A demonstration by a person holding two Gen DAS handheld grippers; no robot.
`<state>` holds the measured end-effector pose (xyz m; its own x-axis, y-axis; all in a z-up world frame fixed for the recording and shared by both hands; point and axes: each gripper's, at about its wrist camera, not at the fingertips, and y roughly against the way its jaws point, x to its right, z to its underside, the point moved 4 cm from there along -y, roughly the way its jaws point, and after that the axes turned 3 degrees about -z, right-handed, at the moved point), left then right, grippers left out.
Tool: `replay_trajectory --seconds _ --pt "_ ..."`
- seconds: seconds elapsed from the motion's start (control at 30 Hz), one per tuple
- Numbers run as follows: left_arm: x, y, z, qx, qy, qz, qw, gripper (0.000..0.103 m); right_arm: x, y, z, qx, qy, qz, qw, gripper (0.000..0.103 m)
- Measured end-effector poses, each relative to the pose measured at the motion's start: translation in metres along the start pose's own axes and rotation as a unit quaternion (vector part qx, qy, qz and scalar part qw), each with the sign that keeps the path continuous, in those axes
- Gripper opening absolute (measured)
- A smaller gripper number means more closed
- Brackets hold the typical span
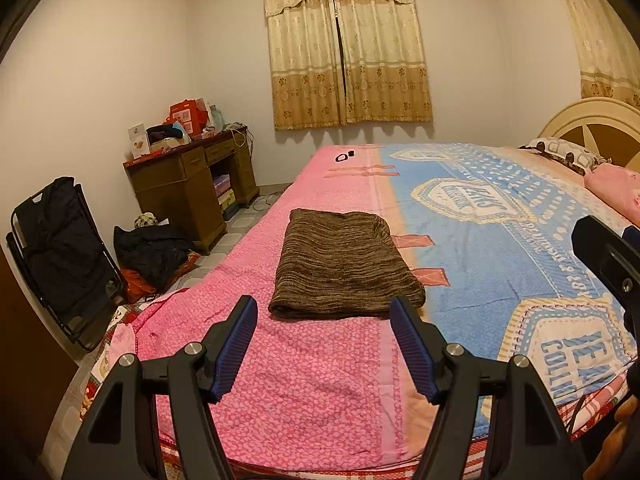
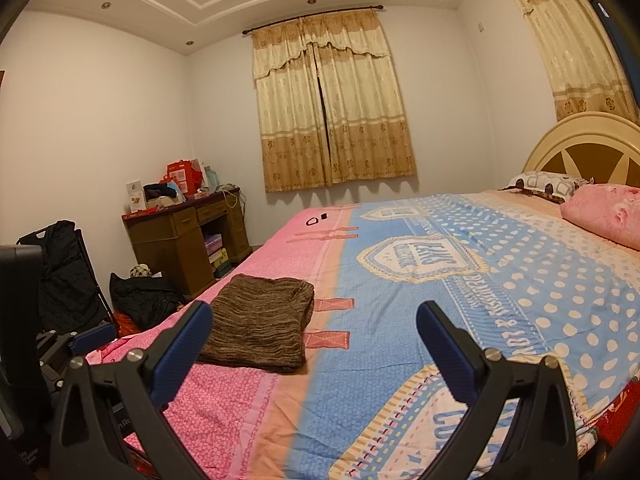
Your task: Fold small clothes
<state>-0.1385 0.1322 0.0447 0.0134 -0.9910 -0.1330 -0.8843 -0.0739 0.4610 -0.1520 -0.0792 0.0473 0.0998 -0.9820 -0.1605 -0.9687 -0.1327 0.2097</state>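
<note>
A brown striped knit garment (image 1: 344,264) lies folded into a flat rectangle on the pink side of the bed cover (image 1: 304,380). It also shows in the right wrist view (image 2: 260,324), to the left. My left gripper (image 1: 323,312) is open and empty, hovering just in front of the garment's near edge. My right gripper (image 2: 314,316) is open and empty, held above the bed to the right of the garment. Part of the right gripper (image 1: 608,264) shows at the right edge of the left wrist view.
The bed has a pink and blue cover (image 2: 460,300), pillows (image 2: 604,216) and a headboard (image 2: 588,148) at the right. Small black items (image 1: 345,156) lie at the far end. A wooden desk (image 1: 188,188), a folded chair (image 1: 60,248) and dark bags (image 1: 152,248) stand left of the bed.
</note>
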Motion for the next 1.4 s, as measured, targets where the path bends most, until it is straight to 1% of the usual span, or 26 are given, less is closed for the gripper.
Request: replay_trajectory --seconds 0.23,0.8,1.03,1.4 --pt "-0.001 0.0 0.001 -0.005 -0.001 0.006 1.0 0.07 0.0 0.001 0.001 -0.001 -0.001 0.0 1.0 0.103" --pt "0.002 -0.006 0.001 -0.007 -0.008 -0.001 0.9999 0.07 0.001 0.001 0.002 -0.003 -0.007 0.002 1.0 0.103" --pt "0.002 -0.014 0.003 -0.023 -0.011 0.002 0.9997 0.07 -0.002 0.001 0.006 -0.006 -0.013 0.007 1.0 0.103" --pt "0.004 -0.014 0.002 -0.022 -0.012 0.003 0.9997 0.07 -0.002 0.001 0.006 -0.005 -0.014 0.007 1.0 0.103"
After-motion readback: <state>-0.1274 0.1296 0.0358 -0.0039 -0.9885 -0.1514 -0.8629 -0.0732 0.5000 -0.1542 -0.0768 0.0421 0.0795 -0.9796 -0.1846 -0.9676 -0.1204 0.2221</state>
